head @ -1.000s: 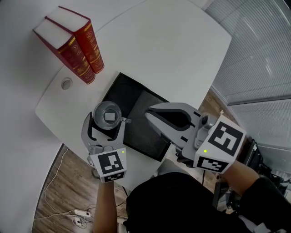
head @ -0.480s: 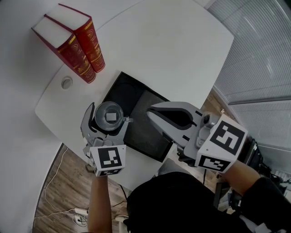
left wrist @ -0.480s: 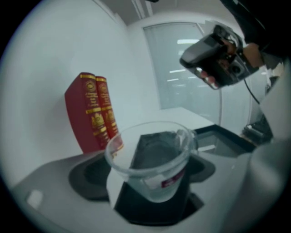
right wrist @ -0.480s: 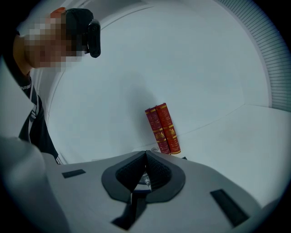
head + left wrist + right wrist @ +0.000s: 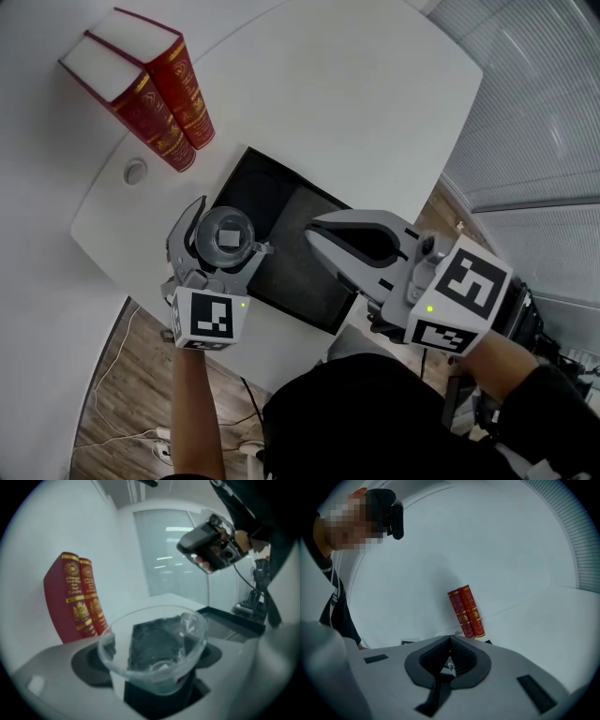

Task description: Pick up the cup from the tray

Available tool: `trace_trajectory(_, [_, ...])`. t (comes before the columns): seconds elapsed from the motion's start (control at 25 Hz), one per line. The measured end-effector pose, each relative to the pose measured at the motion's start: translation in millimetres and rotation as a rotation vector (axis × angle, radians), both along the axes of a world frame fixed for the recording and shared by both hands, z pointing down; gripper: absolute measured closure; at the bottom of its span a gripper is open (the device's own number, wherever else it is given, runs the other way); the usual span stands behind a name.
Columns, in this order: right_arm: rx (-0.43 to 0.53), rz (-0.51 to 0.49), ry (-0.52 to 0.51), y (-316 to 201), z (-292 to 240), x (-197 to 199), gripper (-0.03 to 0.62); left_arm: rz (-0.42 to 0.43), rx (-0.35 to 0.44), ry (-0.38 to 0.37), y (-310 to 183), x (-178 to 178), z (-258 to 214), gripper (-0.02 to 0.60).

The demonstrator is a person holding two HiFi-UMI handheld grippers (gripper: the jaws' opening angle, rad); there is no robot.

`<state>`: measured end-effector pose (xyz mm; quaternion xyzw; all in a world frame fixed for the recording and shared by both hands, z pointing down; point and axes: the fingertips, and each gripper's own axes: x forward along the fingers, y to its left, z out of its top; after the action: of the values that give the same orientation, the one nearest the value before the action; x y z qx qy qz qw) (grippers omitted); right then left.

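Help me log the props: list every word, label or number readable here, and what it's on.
No text is readable.
Red books: gold print on the spines, too small to read.
Marker cubes: black-and-white square patterns, no letters or numbers.

The cup (image 5: pixel 229 240) at the tray's (image 5: pixel 274 187) left edge is clear and glossy; glass or plastic, I cannot tell. The tray is matt black, on a smooth white table (image 5: pixel 356 103). Beyond the tray, two books (image 5: pixel 150 89) have glossy red covers, gilt stamping and white paper edges. Over the tray, the right gripper (image 5: pixel 314 232) is matt grey plastic with black ribbed pads (image 5: pixel 464 660)
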<state>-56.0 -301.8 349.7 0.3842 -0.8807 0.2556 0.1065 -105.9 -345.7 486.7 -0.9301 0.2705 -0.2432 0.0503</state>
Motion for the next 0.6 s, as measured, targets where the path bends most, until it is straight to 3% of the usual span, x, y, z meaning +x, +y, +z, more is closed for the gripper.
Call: trace_trajectory(0.6, [0.002,-0.008,-0.013,0.9,-1.6,-2.7,0.580,0.090,-0.033,-0.005,2.7,8.2,2.4,0.169])
